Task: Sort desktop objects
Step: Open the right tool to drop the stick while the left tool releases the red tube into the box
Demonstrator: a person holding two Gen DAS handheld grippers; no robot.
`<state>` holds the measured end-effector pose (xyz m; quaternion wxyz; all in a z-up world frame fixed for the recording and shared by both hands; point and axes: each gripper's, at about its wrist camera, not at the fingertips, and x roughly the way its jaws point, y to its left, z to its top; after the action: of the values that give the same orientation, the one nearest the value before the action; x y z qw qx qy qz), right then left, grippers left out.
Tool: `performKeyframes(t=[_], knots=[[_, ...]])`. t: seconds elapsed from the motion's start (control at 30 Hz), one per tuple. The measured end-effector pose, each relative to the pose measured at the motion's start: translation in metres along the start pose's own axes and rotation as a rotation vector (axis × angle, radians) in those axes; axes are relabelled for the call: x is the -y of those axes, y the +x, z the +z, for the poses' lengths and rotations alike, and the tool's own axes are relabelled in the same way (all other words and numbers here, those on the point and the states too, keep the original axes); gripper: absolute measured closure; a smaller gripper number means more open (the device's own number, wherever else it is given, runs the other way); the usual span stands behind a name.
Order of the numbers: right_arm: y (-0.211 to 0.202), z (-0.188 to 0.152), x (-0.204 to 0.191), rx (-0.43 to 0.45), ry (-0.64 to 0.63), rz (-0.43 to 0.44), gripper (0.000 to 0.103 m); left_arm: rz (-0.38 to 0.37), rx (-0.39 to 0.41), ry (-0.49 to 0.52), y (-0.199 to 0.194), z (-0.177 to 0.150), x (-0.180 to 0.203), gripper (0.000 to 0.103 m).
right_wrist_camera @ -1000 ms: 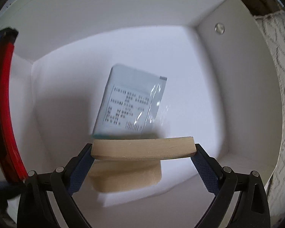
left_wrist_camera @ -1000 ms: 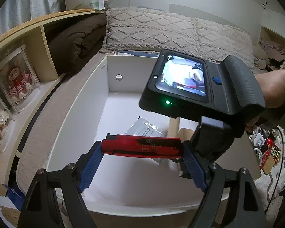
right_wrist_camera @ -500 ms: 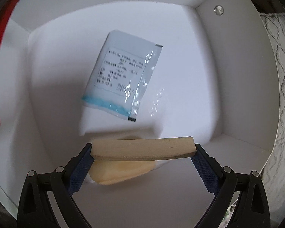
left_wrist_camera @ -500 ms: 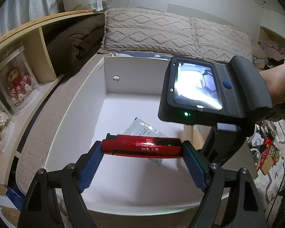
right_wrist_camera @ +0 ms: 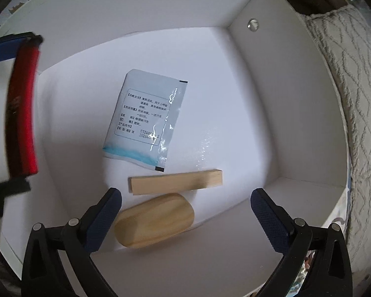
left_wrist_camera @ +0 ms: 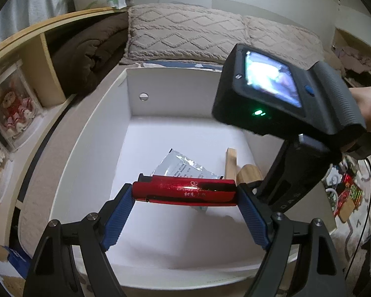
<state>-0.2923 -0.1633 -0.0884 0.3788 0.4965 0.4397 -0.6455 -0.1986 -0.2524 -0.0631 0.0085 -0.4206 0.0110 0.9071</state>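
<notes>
My left gripper (left_wrist_camera: 184,196) is shut on a glossy red bar (left_wrist_camera: 185,192) with gold lettering, held crosswise above the white box (left_wrist_camera: 96,128). The same red bar (right_wrist_camera: 22,109) shows at the left edge of the right wrist view. My right gripper (right_wrist_camera: 185,209) stands open over the box with nothing between its jaws. On the box floor below it lie a flat wooden strip (right_wrist_camera: 176,181), a rounded wooden block (right_wrist_camera: 154,220) and a pale blue printed sachet (right_wrist_camera: 146,116). The strip (left_wrist_camera: 230,162) and sachet (left_wrist_camera: 183,165) also show behind the red bar.
The box's white walls (right_wrist_camera: 272,79) rise around the objects. A knitted beige cushion (left_wrist_camera: 185,34) and brown blanket (left_wrist_camera: 86,49) lie beyond it. A wooden shelf (left_wrist_camera: 32,57) with a doll stands left. Small cluttered items (left_wrist_camera: 346,193) lie on the floor at right.
My right gripper has opened and let go of the wooden strip, which now lies on the box floor beside the rounded block; that gripper has risen. The left gripper still holds the red bar.
</notes>
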Motion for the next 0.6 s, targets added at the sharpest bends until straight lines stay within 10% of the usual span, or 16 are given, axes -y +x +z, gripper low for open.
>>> performKeyframes(t=[0.6], knots=[[-0.029, -0.032, -0.013, 0.145, -0.046, -0.009, 0.000, -0.073, -0.151, 0.045, 0.017, 0.007, 0.010, 0.020]])
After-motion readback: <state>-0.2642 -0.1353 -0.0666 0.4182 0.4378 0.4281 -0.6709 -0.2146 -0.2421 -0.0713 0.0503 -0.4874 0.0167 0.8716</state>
